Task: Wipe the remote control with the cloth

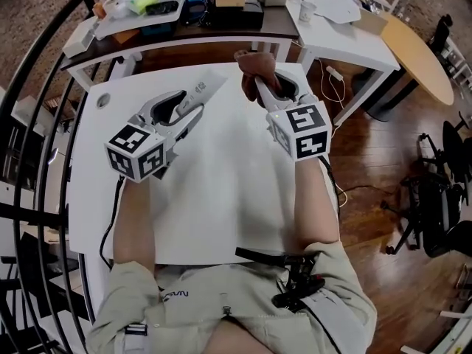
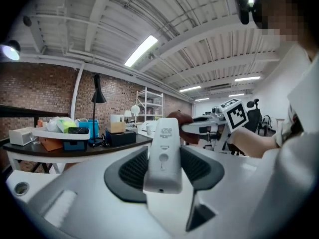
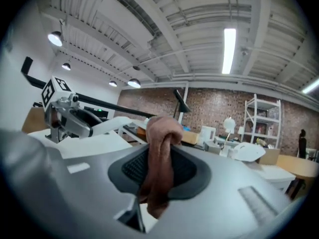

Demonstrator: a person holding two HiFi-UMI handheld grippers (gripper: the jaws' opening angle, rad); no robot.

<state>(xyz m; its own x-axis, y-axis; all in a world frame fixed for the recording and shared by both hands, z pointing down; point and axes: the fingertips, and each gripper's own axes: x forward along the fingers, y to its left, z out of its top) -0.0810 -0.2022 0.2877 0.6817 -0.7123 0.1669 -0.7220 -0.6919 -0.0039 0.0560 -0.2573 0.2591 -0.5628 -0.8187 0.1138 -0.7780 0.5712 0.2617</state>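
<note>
I am gripping the remote control (image 2: 163, 153) in my left tongs (image 2: 164, 169), whose dark pads are pressing on its two long sides at a middling width. It is a slim white bar pointing away from me, and the face turned to the camera is showing a small printed label and a round recess. My right tongs (image 3: 160, 171) are pinching the cloth (image 3: 159, 168) narrowly. The cloth is reddish brown, folded double, bunching above the pads and hanging below them.

In the head view both tongs are sitting at upper centre over the white desk (image 1: 221, 198), with the cloth just beside the remote's far tip. I cannot tell whether they are touching. Behind, at the top of the frame, a dark-topped desk (image 1: 221, 32) is carrying boxes and trays, and a round wooden table (image 1: 424, 54) and an office chair (image 1: 435, 212) are standing at the right. Nothing is lying between remote and cloth.

Only the left tongs view is showing the remote's label, along with a black lamp (image 2: 97, 96) and a white shelf rack (image 2: 149, 103) against the brick wall. Only the right tongs view is showing the cloth's fold.
</note>
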